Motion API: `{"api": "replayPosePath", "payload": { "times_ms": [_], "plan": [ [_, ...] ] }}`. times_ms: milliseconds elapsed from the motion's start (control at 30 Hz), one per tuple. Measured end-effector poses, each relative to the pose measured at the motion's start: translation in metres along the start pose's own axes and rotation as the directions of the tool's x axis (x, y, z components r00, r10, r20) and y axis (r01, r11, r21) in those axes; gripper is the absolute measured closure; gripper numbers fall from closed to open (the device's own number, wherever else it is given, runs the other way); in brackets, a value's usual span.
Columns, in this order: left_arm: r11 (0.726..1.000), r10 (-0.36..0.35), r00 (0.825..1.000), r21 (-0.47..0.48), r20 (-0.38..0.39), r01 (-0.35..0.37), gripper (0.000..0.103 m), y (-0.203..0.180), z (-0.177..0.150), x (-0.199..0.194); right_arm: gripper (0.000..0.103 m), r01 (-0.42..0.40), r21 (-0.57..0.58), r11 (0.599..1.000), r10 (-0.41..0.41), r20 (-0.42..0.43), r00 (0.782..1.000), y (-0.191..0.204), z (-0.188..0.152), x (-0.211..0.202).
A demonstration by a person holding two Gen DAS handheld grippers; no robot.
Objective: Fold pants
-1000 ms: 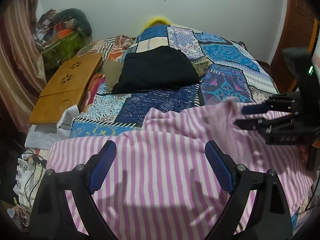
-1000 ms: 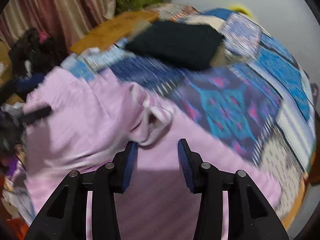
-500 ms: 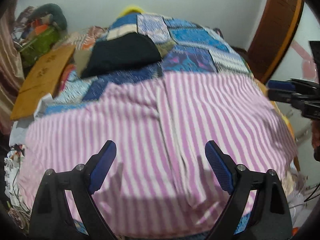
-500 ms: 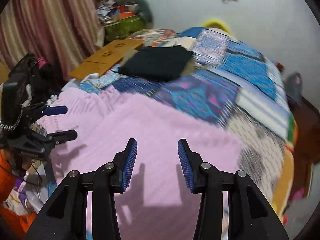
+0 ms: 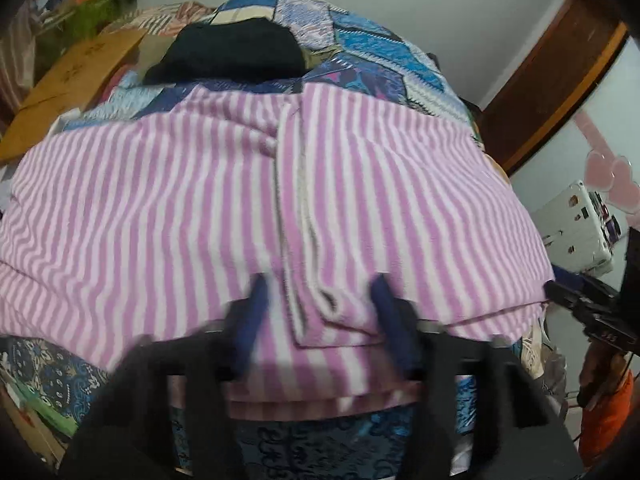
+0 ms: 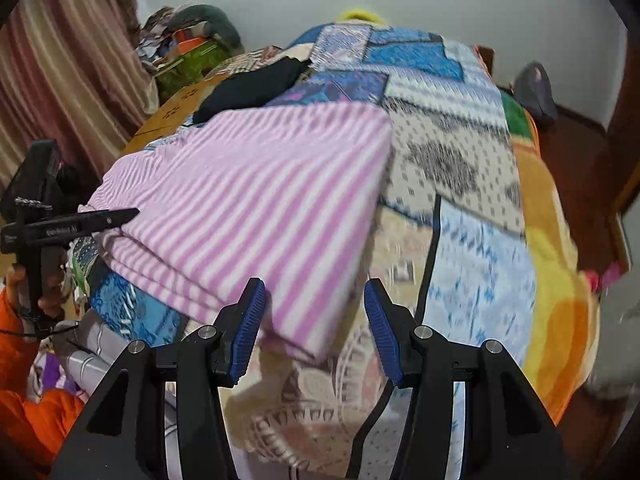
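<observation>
Pink-and-white striped pants (image 5: pixel 200 208) lie spread flat across the near end of the bed, with a white centre seam (image 5: pixel 296 200) running down the middle. In the right wrist view the pants (image 6: pixel 256 200) show as a folded stack with layered edges. My left gripper (image 5: pixel 320 308) is open, blurred, just above the pants' near edge at the seam, holding nothing. My right gripper (image 6: pixel 314 312) is open and empty, hovering over the pants' near right corner. The left gripper also shows in the right wrist view (image 6: pixel 76 224) at the far left.
A patchwork bedspread (image 5: pixel 380 56) covers the bed. A folded black garment (image 5: pixel 232 56) lies behind the pants. A wooden lap tray (image 5: pixel 72 80) sits at the left. A wooden door frame (image 5: pixel 560 80) and a white device (image 5: pixel 572 232) stand at the right.
The pants went from bunched to spread flat. Both grippers have drawn back to the bed's near edge, and the left gripper's jaws have narrowed with motion blur.
</observation>
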State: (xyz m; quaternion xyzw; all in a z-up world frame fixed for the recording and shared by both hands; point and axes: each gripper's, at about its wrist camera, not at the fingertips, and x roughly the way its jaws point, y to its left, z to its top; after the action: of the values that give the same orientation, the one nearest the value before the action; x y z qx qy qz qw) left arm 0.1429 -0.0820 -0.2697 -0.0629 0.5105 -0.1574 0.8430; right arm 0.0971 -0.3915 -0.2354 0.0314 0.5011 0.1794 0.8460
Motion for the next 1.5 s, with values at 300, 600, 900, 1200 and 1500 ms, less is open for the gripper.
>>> {"api": "replayPosePath", "payload": {
  "times_ms": [300,600,900,1200,1500],
  "plan": [
    [0.992,0.075,0.995,0.098,0.073,-0.082,0.094,-0.024,-0.001,-0.029,0.055,-0.014,0.023,1.0,0.013,0.022,1.0,-0.004,-0.011,0.006],
    [0.988,0.1,0.993,0.111,0.056,-0.106,0.091,-0.018,-0.019,-0.016,0.055,0.016,-0.011,1.0,-0.016,0.005,1.0,-0.001,-0.009,0.004],
    [0.971,0.221,0.961,0.053,0.164,-0.232,0.063,0.015,-0.013,-0.055,0.055,-0.001,-0.022,1.0,0.004,0.127,0.992,0.018,0.026,-0.02],
    [0.915,0.388,0.906,-0.19,0.168,-0.356,0.044,0.123,-0.03,-0.093,0.055,-0.025,-0.159,0.987,0.048,0.142,0.989,0.069,0.064,0.002],
    [0.878,0.352,0.932,-0.375,0.084,-0.298,0.036,0.195,-0.066,-0.083,0.055,-0.045,-0.251,0.967,0.064,0.068,0.996,0.121,0.074,0.044]
  ]
}}
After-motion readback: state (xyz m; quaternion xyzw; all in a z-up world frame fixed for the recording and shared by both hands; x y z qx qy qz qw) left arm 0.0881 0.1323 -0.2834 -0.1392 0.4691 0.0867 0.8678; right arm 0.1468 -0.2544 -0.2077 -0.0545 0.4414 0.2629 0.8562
